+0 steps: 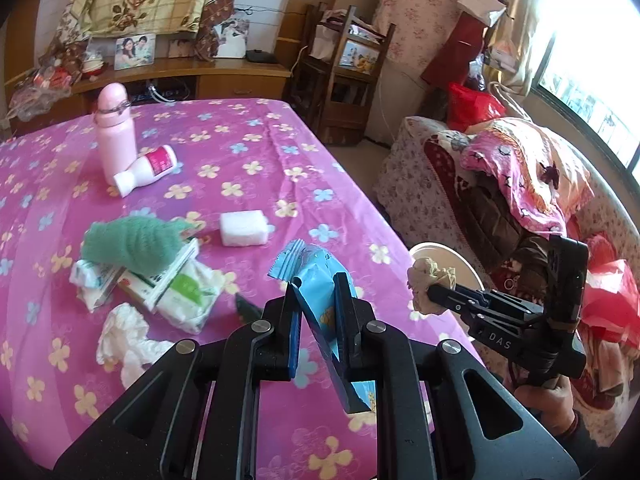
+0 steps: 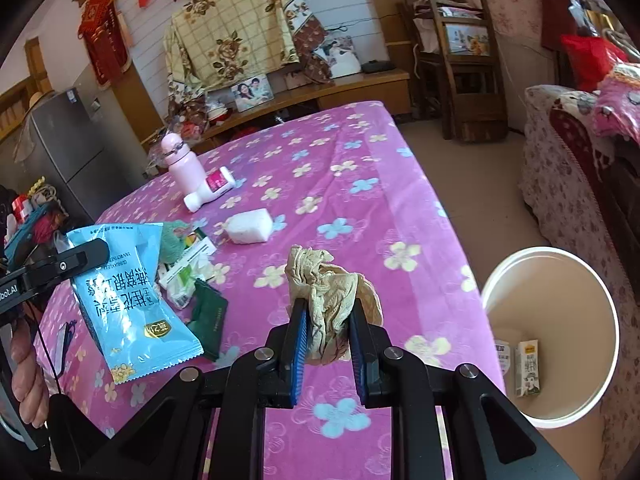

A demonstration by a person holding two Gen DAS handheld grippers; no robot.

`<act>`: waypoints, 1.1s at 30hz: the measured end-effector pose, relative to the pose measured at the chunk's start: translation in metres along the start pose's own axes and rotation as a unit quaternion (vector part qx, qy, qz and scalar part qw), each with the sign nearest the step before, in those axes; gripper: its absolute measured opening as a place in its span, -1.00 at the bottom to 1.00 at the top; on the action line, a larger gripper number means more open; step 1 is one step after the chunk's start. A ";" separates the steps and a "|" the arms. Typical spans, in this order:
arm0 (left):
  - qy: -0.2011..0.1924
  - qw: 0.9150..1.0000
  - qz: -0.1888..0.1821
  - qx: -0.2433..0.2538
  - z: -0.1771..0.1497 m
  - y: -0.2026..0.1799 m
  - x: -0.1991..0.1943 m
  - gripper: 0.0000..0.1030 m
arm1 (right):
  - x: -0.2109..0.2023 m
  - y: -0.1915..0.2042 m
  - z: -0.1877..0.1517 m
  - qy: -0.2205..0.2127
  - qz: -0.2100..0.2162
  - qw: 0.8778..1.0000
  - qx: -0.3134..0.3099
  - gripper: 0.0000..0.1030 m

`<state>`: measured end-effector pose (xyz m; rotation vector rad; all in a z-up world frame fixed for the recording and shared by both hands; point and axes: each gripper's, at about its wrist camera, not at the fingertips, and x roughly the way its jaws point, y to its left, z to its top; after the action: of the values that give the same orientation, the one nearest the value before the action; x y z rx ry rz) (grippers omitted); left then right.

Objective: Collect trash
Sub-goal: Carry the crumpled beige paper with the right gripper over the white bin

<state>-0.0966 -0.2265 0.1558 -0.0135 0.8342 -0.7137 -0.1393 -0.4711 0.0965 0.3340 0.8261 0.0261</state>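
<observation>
From your left wrist camera, your left tool (image 1: 316, 292) is clamped on a blue snack wrapper (image 1: 320, 280), glossy and creased, with a crimped, toothed end. Its long axis runs from that crimped end, up and away from the tool, down between the pads toward the camera. It hangs above the table (image 1: 248, 140), which wears a pink flowered cloth, near the edge that faces the white bin (image 1: 464, 264). Your right tool (image 1: 430, 292) reaches in from the bin side, closed on a crumpled beige paper wad (image 1: 424, 280) that sits in front of the bin's rim. Back from the wrapper on the table lie a white crumpled tissue (image 1: 124, 332), torn white-and-green packets (image 1: 176, 292) under a green knitted cloth (image 1: 132, 244), a white foam block (image 1: 243, 228), and a white bottle (image 1: 146, 170) on its side against an upright pink flask (image 1: 115, 132).

From your right wrist camera, your right tool (image 2: 328, 320) squeezes the paper wad (image 2: 328, 296), a wrinkled lump with a loose flap pointing up and away. It is held over the table (image 2: 360, 184), beside the bin (image 2: 552, 340), which stands on the floor past the table edge with two small cartons (image 2: 528, 368) inside. On the far side from the bin, your left tool (image 2: 90, 252) pinches the wrapper (image 2: 132, 300); its printed face shows, long axis slanting down toward the camera.
</observation>
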 end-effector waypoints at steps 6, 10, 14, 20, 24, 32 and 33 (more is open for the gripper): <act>-0.006 1.000 -0.011 0.011 0.010 -0.015 0.000 -0.76 | -0.011 -0.013 0.001 -0.007 -0.011 1.000 0.007 -0.64; -0.005 1.000 -0.020 0.014 0.014 -0.024 0.004 -0.76 | -0.020 -0.021 0.002 -0.016 -0.019 1.000 0.013 -0.64; 0.000 0.999 -0.029 0.018 0.016 -0.036 0.015 -0.76 | -0.027 -0.034 0.001 -0.019 -0.034 0.999 0.019 -0.64; 0.015 0.999 -0.041 0.032 0.014 -0.065 0.043 -0.76 | -0.035 -0.060 -0.007 -0.015 -0.060 0.998 0.034 -0.64; 0.025 0.998 -0.044 0.044 0.012 -0.087 0.064 -0.76 | -0.039 -0.084 -0.013 -0.010 -0.075 0.996 0.052 -0.64; 0.050 0.995 -0.071 0.044 0.009 -0.127 0.112 -0.76 | -0.044 -0.137 -0.027 0.004 -0.118 0.989 0.087 -0.64; 0.051 0.995 -0.073 0.046 0.009 -0.133 0.117 -0.76 | -0.043 -0.145 -0.029 0.009 -0.125 0.988 0.091 -0.64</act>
<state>-0.1135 -0.3995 0.1201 0.0467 0.9041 -0.8956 -0.2048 -0.6069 0.0652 0.4004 0.8849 -0.2826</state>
